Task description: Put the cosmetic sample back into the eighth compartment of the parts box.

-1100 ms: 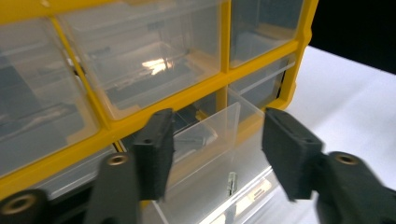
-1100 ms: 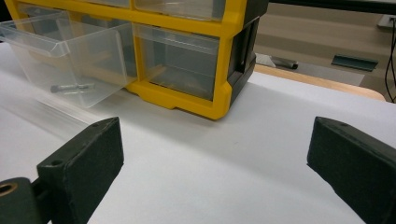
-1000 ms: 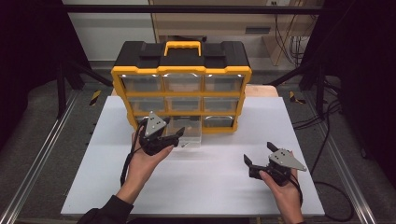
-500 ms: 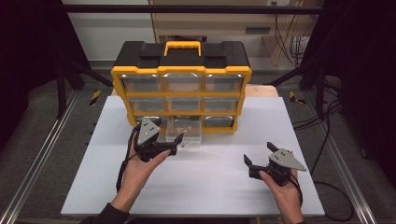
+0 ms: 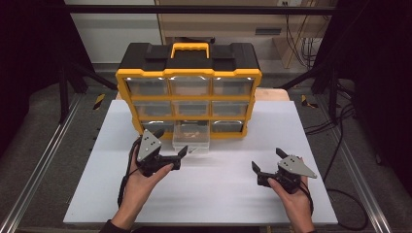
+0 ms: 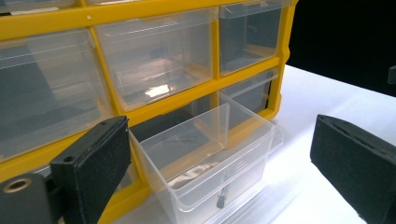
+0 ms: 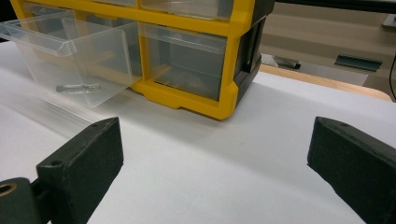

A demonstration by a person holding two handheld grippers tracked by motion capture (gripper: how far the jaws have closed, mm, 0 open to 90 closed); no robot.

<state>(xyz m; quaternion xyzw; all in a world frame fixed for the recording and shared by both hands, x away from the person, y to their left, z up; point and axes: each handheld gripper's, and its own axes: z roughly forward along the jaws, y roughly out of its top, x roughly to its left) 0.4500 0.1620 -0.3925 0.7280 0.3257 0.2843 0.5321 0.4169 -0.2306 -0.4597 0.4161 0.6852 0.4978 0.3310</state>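
Bottom-middle drawer [image 5: 191,138] of yellow organizer [image 5: 188,87] already pulled out, centre frame; small metal part [image 6: 220,201] inside. Left claw [image 5: 171,146] and right claw [image 5: 266,159] both gaping, empty; next step unclear.

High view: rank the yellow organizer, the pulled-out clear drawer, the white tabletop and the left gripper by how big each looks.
1. White tabletop
2. Yellow organizer
3 and 4. Pulled-out clear drawer and left gripper: they look about alike, and the gripper may sit nearer the camera, so I won't rank them.
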